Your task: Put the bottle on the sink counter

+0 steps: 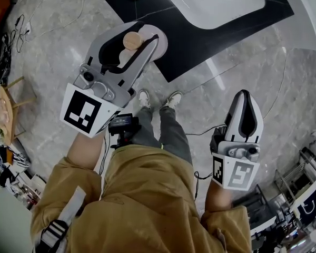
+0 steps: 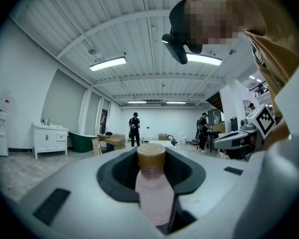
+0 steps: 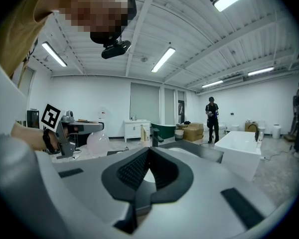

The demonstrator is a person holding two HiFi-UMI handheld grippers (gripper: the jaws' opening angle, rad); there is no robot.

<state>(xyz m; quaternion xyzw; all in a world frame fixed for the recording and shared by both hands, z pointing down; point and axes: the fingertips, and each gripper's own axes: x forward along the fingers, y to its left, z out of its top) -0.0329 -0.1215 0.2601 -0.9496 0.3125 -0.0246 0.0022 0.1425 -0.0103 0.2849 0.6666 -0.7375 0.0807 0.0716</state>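
Pale pink plastic under a tan cap: the bottle (image 1: pixel 131 40) stands upright in our left tongs (image 1: pixel 151 36). They are closed on its body below the cap, at a middling width, with the dark pads pressing it from both sides. In the head view, the bottle is held in the air at the near left corner of the dark bench (image 1: pixel 192 44). The bench lies ahead of us and carries a white basin (image 1: pixel 216 1) on its far part. We cannot tell how high the bottle is above the bench top.

Our right tongs (image 1: pixel 245 95) hang lower and to the right, well apart from the bottle. Their jaws are brought together at the tips with nothing between them. Below both tools lie the grey veined floor (image 1: pixel 63 41) and our pale shoes (image 1: pixel 159 99).
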